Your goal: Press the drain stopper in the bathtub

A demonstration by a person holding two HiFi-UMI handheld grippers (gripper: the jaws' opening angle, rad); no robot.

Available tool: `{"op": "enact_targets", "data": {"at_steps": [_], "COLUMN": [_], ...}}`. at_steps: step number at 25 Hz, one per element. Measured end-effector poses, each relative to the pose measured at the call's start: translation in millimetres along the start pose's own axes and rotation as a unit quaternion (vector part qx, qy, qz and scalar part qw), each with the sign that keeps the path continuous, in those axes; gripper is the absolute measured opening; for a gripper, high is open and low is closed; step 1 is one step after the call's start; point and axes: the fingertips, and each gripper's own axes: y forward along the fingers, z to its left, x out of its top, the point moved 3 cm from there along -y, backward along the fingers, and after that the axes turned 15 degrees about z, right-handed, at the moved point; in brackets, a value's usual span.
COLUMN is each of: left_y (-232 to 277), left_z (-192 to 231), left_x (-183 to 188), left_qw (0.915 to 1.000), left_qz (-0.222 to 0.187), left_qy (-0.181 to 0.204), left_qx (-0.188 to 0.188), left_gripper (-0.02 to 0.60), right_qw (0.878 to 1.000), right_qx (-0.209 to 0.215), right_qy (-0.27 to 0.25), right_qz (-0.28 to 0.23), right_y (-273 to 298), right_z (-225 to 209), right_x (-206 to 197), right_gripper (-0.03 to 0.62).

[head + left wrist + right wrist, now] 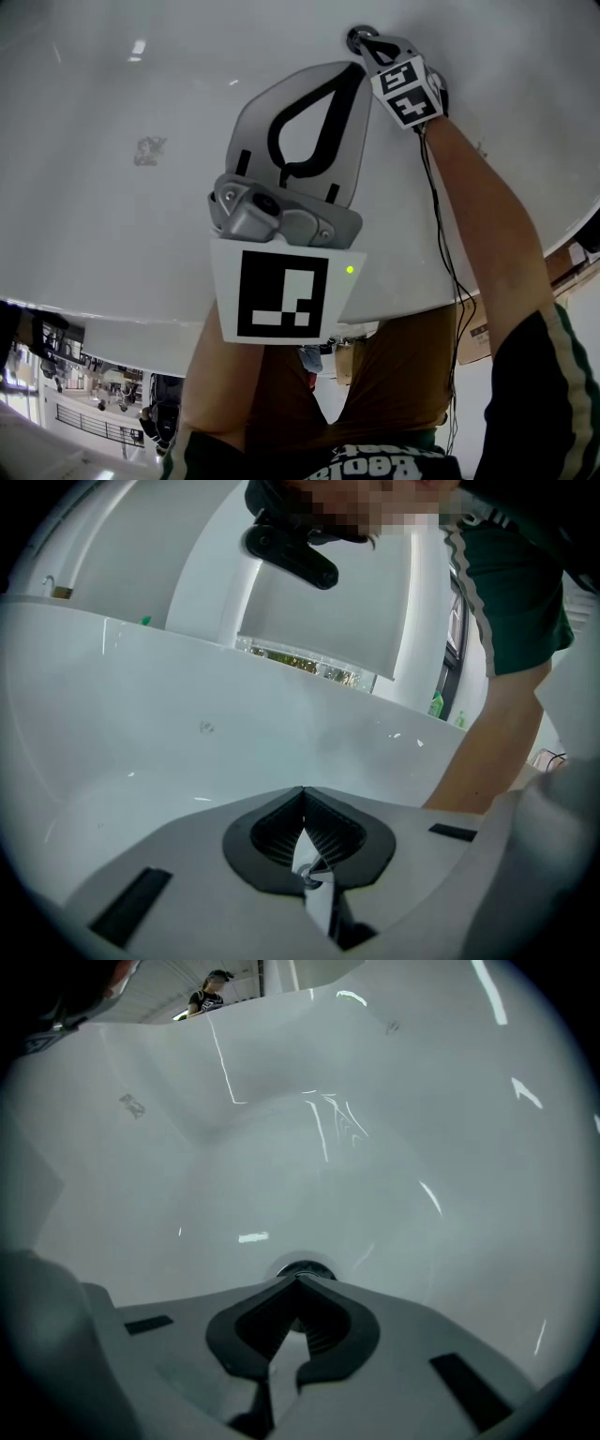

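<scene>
The round dark metal drain stopper point(302, 1268) sits in the floor of the white bathtub point(281, 1166). My right gripper point(298, 1279) is shut, its closed tips right at the stopper's near rim, hiding part of it. In the head view the right gripper point(367, 39) reaches far into the tub with its tips on the drain stopper point(357, 36). My left gripper point(353, 70) is held high over the tub, nearer the camera, jaws shut and holding nothing. In its own view the left gripper point(303, 789) points at the tub's white inner wall point(206, 742).
The tub rim point(112, 323) runs across the lower head view, with a person's legs and green-sleeved arm point(525, 375) beyond it. A cable point(441, 225) trails along the right forearm. A bare forearm point(487, 742) shows at the right of the left gripper view.
</scene>
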Motion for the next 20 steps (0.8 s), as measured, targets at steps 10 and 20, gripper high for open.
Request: {"op": "enact_targets", "data": {"at_steps": [10, 20], "left_y": [1, 4], "left_z": [-17, -10], "left_x": [7, 11], "left_qw": [0.9999, 0.9999], "left_qz": [0.002, 0.005], "left_qy": [0.007, -0.010], "left_qx": [-0.011, -0.008], "left_gripper": [0.008, 0.008], "right_qw": [0.997, 0.990], "right_qx": [-0.020, -0.060], "right_qy": [-0.058, -0.096], "right_qz": [0.056, 0.083], "right_y": [12, 9], "right_z": [-10, -11], "right_x": [-13, -11], "right_gripper": [0.014, 0.015]}}
